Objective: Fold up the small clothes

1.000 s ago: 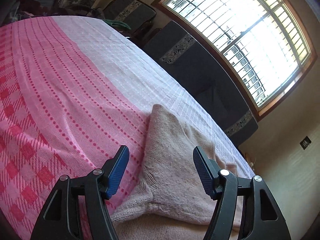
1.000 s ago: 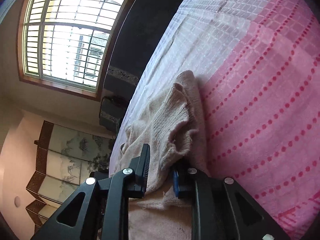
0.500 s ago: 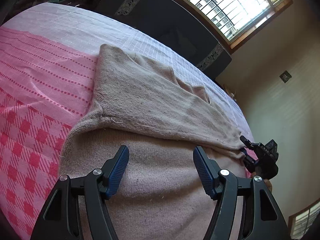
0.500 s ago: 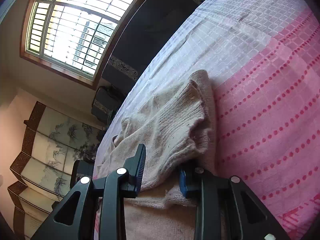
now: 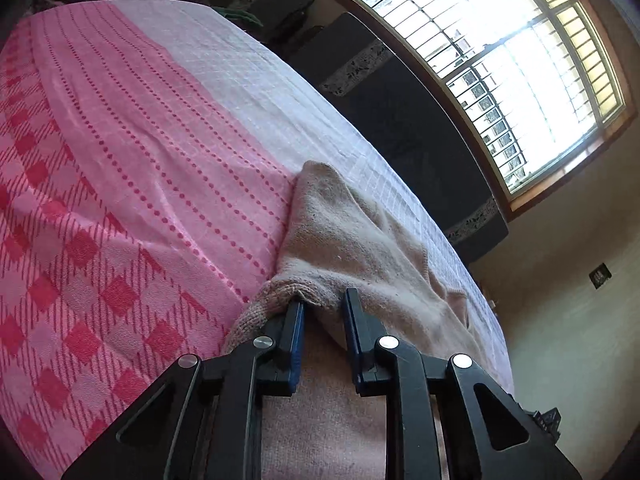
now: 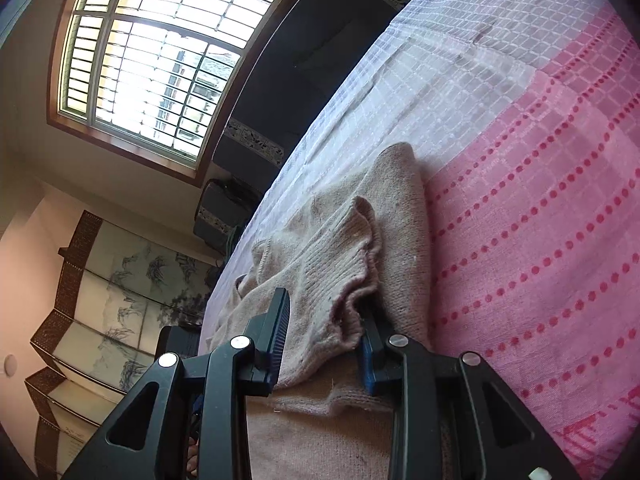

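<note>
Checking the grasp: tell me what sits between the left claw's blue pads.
In the left wrist view, a ribbed edge of the beige knit sweater sits pinched between the left claw pads.

Sweater laid on a covered bed beneath a window, gripped at both near ends

A sweater (image 5: 360,248) is spread on the bedcover (image 5: 132,152), close to the bed's far edge, with one layer folded back over the rest. Its near folded edge is clamped by the left gripper (image 5: 322,308), the open bedcover extending to the left. In the right wrist view, a bunched ribbed edge of the sweater (image 6: 340,264) is enclosed by the right gripper (image 6: 324,320), with the bedcover (image 6: 540,208) lying to the right. Beyond the bed's far edge a sofa (image 5: 400,112) is placed, below a window (image 5: 500,40) set in the wall behind. A folding screen (image 6: 104,304) is seen further left along that wall.
</note>
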`<state>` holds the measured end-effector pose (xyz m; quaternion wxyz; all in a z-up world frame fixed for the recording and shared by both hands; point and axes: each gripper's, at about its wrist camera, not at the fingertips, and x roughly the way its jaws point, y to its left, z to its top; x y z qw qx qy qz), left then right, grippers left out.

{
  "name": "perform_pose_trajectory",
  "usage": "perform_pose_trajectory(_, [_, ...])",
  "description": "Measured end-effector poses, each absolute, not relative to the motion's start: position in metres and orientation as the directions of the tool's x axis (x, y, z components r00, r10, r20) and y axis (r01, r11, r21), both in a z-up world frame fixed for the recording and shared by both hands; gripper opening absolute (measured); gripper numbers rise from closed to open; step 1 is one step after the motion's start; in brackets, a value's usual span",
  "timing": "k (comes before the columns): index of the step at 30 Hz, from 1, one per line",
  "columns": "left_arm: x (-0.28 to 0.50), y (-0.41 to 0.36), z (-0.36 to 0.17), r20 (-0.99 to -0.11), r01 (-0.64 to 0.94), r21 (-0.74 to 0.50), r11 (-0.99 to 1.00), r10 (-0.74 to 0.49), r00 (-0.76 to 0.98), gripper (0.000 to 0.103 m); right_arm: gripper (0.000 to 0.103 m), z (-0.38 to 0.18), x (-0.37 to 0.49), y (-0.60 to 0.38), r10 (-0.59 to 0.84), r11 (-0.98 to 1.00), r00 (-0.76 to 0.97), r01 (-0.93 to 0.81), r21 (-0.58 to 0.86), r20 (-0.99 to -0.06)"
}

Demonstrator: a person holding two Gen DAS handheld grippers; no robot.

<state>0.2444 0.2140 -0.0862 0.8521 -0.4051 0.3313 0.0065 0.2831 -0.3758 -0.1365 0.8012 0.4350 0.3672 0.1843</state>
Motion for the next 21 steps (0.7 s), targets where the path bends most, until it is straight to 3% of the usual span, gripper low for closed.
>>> perform_pose_trajectory(8, [0.247,0.185,-0.073,-0.571,-0.191,-0.608,0.771,-0.258,0.779,0.022,0.03,-0.133,0.281,-0.378,0.584,0.566,0.686,0.039,0.823,-0.434])
perform_pose_trajectory(10, [0.243,0.176,-0.065,-0.572,-0.181,-0.564,0.806,-0.223,0.789,0.025,0.024,-0.134,0.281,-0.38,0.578,0.564,0.69,0.05,0.825,-0.437])
perform_pose_trajectory(12, [0.241,0.17,-0.058,-0.562,-0.176,-0.54,0.823,-0.197,0.803,0.031,0.012,-0.135,0.282,-0.38,0.571,0.568,0.685,0.07,0.82,-0.453])
perform_pose_trajectory(13, [0.24,0.169,-0.056,-0.559,-0.18,-0.528,0.83,-0.179,0.81,0.038,0.012,-0.136,0.283,-0.38,0.567,0.57,0.684,0.077,0.818,-0.459])
perform_pose_trajectory(15, [0.24,0.167,-0.054,-0.556,-0.188,-0.516,0.836,-0.161,0.815,0.042,0.009,-0.135,0.284,-0.38,0.558,0.581,0.686,0.078,0.81,-0.467])
perform_pose_trajectory(19, [0.24,0.163,-0.052,-0.559,-0.198,-0.501,0.842,-0.14,0.817,0.045,0.008,-0.133,0.288,-0.376,0.559,0.601,0.67,0.078,0.795,-0.488])
perform_pose_trajectory(21, [0.24,0.165,-0.053,-0.562,-0.195,-0.503,0.842,-0.147,0.814,0.046,0.013,-0.132,0.293,-0.374,0.567,0.611,0.649,0.082,0.787,-0.507])
